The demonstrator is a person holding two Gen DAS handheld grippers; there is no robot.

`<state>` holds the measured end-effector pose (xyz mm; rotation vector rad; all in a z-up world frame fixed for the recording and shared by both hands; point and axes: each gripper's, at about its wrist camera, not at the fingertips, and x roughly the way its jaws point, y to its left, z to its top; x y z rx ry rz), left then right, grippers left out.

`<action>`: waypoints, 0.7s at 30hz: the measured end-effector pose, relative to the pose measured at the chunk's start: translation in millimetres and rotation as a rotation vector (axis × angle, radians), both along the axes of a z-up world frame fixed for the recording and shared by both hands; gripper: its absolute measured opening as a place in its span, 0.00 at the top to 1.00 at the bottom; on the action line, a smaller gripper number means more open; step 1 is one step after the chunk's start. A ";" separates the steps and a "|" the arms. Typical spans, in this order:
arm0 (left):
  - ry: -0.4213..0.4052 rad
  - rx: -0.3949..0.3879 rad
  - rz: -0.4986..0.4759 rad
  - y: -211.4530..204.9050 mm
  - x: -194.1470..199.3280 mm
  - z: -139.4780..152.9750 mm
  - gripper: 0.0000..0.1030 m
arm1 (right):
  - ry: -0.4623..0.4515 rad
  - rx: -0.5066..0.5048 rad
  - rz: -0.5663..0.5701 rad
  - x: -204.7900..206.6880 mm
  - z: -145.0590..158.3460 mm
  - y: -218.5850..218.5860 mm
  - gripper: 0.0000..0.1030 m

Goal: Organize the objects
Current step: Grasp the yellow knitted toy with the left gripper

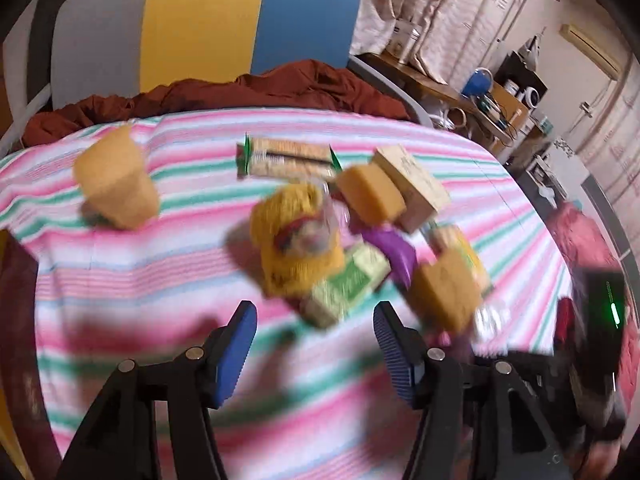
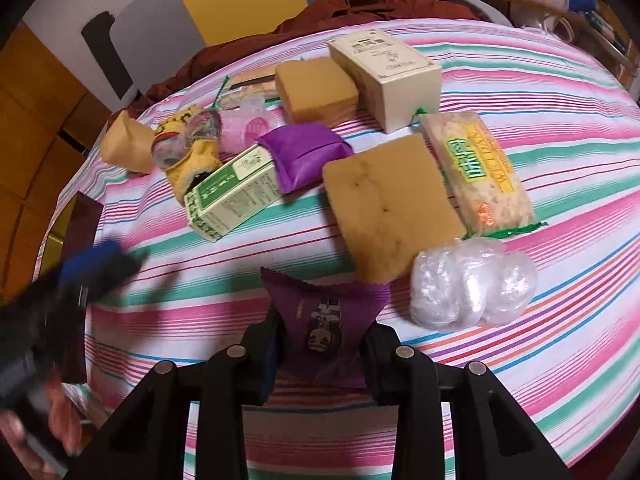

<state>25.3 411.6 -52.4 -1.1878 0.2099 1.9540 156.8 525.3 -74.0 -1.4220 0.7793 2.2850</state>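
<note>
Dim warm light, motion blur, fisheye

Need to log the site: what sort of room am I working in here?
Most likely a lived-in bedroom or home room: the objects lie on a striped sheet like a bed, with rumpled rust-red bedding behind it, patterned curtains, and a cluttered wooden shelf of household items.

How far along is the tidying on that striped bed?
Early, it seems. No sorted group is visible yet. The right gripper is shut on a purple packet; the left gripper is open and empty. The sponges, boxes and cracker pack lie scattered on the striped sheet.
</note>
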 end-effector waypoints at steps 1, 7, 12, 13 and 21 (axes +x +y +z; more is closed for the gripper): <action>0.002 -0.009 0.009 6.1 -5.0 -1.5 0.40 | -0.001 -0.002 0.005 -3.8 -1.2 -0.6 0.66; -0.063 -0.063 0.039 36.6 -36.0 -26.1 0.41 | 0.010 -0.008 0.024 -6.9 1.0 -3.8 0.66; -0.106 0.025 0.051 22.1 -45.3 -34.6 0.63 | 0.011 -0.003 0.035 -8.2 1.4 -4.3 0.66; -0.113 0.029 0.059 17.8 -46.2 -35.7 0.67 | 0.012 -0.003 0.037 -8.3 1.4 -4.6 0.66; -0.164 0.111 0.093 -37.5 -44.2 -40.8 0.71 | 0.019 0.000 0.058 -12.5 1.2 -8.2 0.66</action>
